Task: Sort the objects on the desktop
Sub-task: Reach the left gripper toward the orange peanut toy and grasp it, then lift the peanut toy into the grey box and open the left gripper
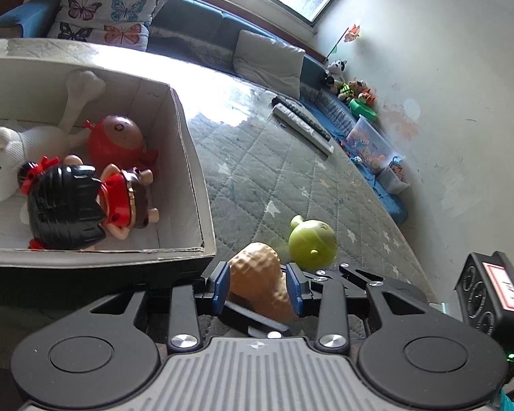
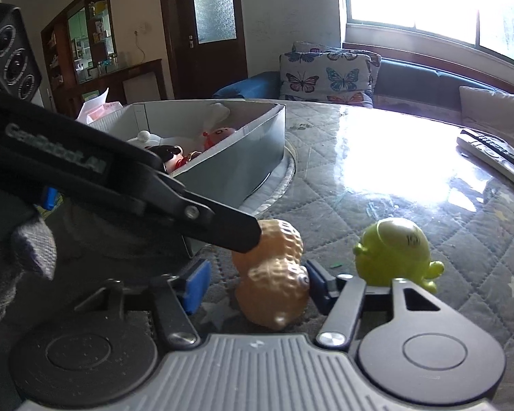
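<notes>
From the left wrist: the left gripper (image 1: pixel 259 286) has its blue pads closed on the peanut toy (image 1: pixel 262 275), whose long axis runs away from the camera; the box (image 1: pixel 192 157) lies far-left, the green toy (image 1: pixel 311 242) just beyond.

From the right wrist: the right gripper (image 2: pixel 257 284) brackets the same peanut toy (image 2: pixel 274 284); the right pad touches it, the left stands clear, so no grip.

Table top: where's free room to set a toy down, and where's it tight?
Free: the quilted cover between cardboard box, remotes and green toy. Tight: by the box corner, where both grippers flank the peanut toy. The box is already crowded with dolls.
</notes>
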The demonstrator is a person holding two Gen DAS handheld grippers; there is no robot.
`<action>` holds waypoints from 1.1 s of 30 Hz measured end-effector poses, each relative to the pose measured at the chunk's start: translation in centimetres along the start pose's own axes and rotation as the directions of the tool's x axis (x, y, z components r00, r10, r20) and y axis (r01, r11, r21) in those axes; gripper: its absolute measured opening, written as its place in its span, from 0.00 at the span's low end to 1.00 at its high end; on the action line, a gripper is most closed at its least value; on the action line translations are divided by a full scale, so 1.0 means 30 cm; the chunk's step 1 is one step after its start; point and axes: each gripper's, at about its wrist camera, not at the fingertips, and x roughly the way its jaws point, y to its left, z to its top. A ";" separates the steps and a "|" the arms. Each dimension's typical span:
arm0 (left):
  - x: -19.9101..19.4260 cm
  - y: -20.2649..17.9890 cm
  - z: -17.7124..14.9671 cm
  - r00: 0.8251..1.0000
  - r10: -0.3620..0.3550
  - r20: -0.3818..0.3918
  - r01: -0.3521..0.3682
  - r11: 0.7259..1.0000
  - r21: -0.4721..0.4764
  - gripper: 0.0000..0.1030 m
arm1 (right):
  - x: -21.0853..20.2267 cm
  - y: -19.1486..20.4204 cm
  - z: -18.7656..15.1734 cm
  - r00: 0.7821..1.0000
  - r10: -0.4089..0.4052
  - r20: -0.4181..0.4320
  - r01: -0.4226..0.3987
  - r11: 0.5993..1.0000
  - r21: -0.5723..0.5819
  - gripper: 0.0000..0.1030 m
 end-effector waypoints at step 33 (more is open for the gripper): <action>-0.323 0.149 0.155 0.970 0.066 0.234 -0.065 0.998 -0.013 0.36 | 0.027 0.226 0.326 0.986 0.108 0.128 -0.093 0.989 -0.117 0.41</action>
